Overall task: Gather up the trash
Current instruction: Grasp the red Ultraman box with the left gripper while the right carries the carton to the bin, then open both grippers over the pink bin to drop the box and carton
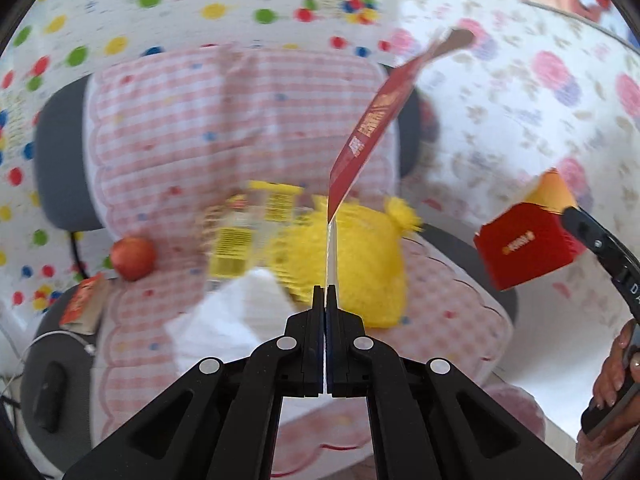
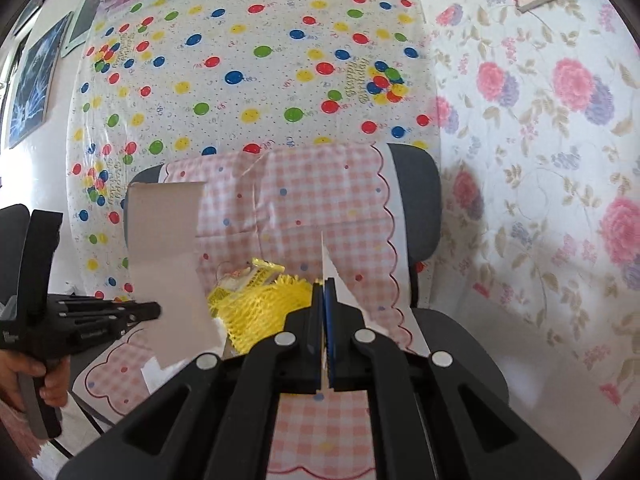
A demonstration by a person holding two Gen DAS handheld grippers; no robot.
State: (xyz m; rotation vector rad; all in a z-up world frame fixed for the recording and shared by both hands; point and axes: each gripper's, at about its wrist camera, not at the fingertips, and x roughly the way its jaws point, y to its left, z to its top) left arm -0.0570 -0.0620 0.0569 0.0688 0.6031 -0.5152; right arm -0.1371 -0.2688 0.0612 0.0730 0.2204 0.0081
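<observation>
My left gripper [image 1: 326, 290] is shut on a flat red cardboard piece [image 1: 372, 128], which sticks up edge-on above the chair seat. The right wrist view shows that gripper [image 2: 158, 310] from the side, and the cardboard's [image 2: 164, 264] brown face. My right gripper [image 1: 564, 212] is shut on a red carton piece [image 1: 524, 248] at the right. In its own view the right gripper [image 2: 324, 282] pinches only a thin pale edge [image 2: 326, 256]. A yellow mesh net [image 1: 352, 264], a yellow wrapper [image 1: 240, 240] and white paper [image 1: 240, 312] lie on the seat.
The grey chair [image 2: 416, 184] wears a pink checked cover [image 2: 304, 208]. An apple [image 1: 132, 258] rests at the seat's left edge, with a small orange wrapper [image 1: 84, 308] beside it. Spotted and flowered sheets hang behind. A hand [image 1: 616, 376] grips the right tool.
</observation>
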